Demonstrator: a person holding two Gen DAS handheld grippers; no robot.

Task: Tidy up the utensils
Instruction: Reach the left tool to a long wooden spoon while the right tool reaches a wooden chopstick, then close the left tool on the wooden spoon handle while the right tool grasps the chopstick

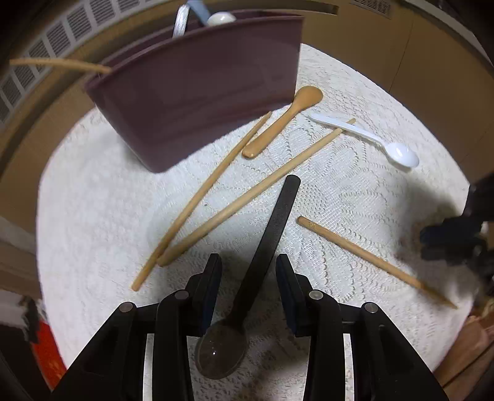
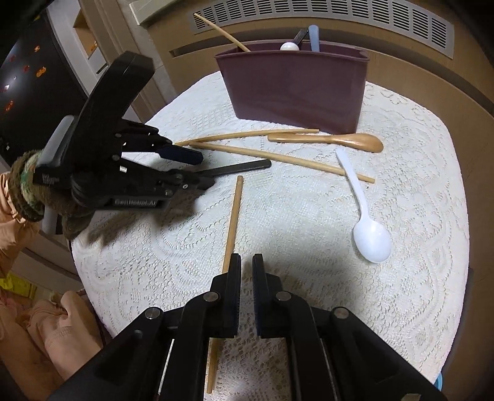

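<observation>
A: Maroon plastic holder (image 2: 296,89) sits at 12 o'clock on the tabletop (image 2: 308,216), upright. Already loaded, as far as I can see: one chopstick (image 2: 220,31) leaning out its left end, a white spoon bowl (image 2: 289,46), a pale blue handle (image 2: 314,37) and a dark handle beside it.

B: What's left out?

A: Six pieces lying flat. Wooden spoon (image 2: 327,140) just in front of the holder, two chopsticks (image 2: 278,157) crossing beside it, white plastic spoon (image 2: 367,216) at 3 o'clock, one lone chopstick (image 2: 233,222) running 12-to-6 at centre, black spoon (image 1: 256,262) at 9 o'clock. My read: under half done.

B: Grippers?

A: Left gripper (image 1: 248,274): fingers spread, straddling the black spoon's handle, not pinching it; spoon bowl lies near the camera, handle points toward the holder. Looks like that spoon is the piece in hand next. Right gripper (image 2: 246,271): fingers nearly together with a narrow gap showing, holding nothing. The lone chopstick passes under its left finger (image 2: 236,277), outside the gap.

B: Surface?

A: Round tabletop under a cream lace cloth (image 2: 401,185), textured, so thin sticks probably won't roll, but they lie flush and may be awkward to get under.

B: Room?

A: Tan cabinet panels with a louvred vent grille (image 2: 324,21) behind the holder. Dark panel with small orange marks (image 2: 24,71) at 10 o'clock. Operator's peach sleeve (image 2: 12,197) and a knit cuff at the left gripper's handle.
</observation>
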